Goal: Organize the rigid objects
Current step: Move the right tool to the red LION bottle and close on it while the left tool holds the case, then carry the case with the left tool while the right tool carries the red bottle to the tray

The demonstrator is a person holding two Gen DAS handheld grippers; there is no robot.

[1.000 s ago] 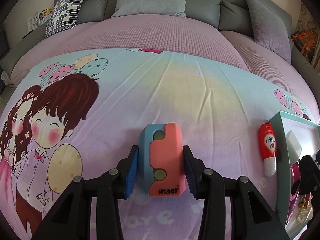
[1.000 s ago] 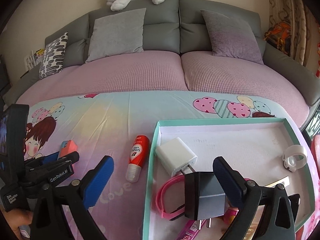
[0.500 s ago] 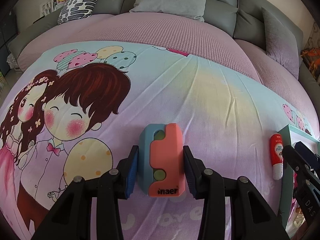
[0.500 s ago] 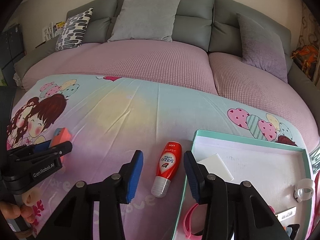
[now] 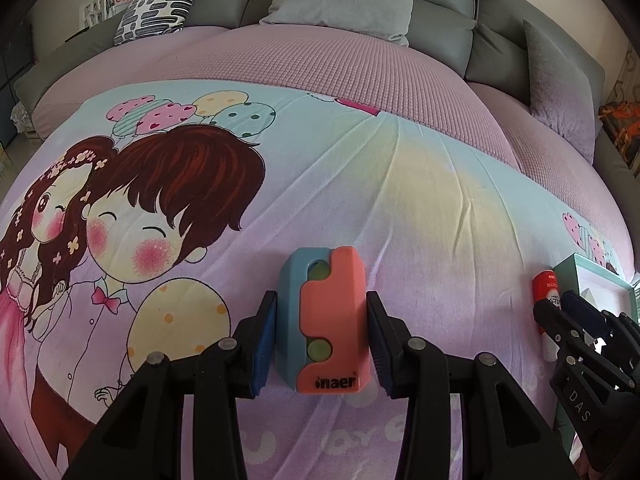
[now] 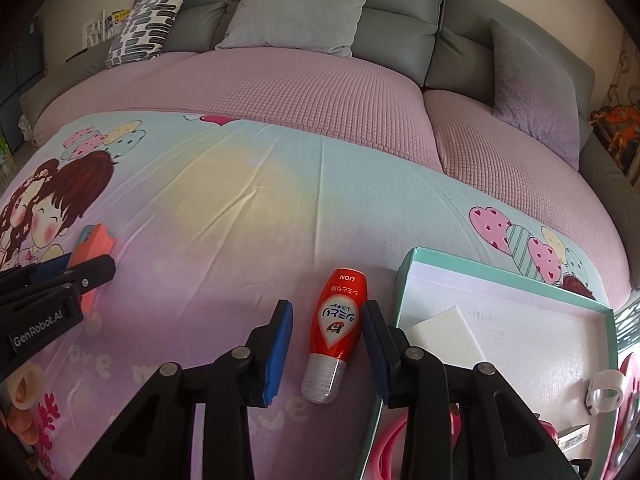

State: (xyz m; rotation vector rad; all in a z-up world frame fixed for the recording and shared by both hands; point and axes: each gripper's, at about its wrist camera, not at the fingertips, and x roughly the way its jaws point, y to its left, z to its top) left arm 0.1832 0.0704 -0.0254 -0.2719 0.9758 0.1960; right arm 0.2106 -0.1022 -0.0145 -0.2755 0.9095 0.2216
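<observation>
An orange and blue block (image 5: 332,320) sits upright on the cartoon bedsheet, and my left gripper (image 5: 321,298) is shut on its two sides. From the right wrist view the same block (image 6: 94,244) shows at the far left, behind the left gripper (image 6: 90,270). A red squeeze bottle (image 6: 340,316) lies on the sheet with its clear cap toward me, between the jaws of my right gripper (image 6: 326,306). Those jaws are closing; the right pad is at the bottle, while the left pad still stands off it. The bottle (image 5: 546,288) lies just left of a teal box (image 6: 480,272).
The teal box holds a white charger (image 6: 444,332), a white ring (image 6: 606,388) and a pink cable (image 6: 390,448). Grey cushions (image 6: 304,8) and a patterned pillow (image 6: 148,20) line the far headboard. A person's fingers (image 6: 24,392) show at the lower left.
My right gripper moved left from above the box to the red bottle, lowered, and narrowed its jaws around it. The left gripper shifted a little with the block still in its grip.
</observation>
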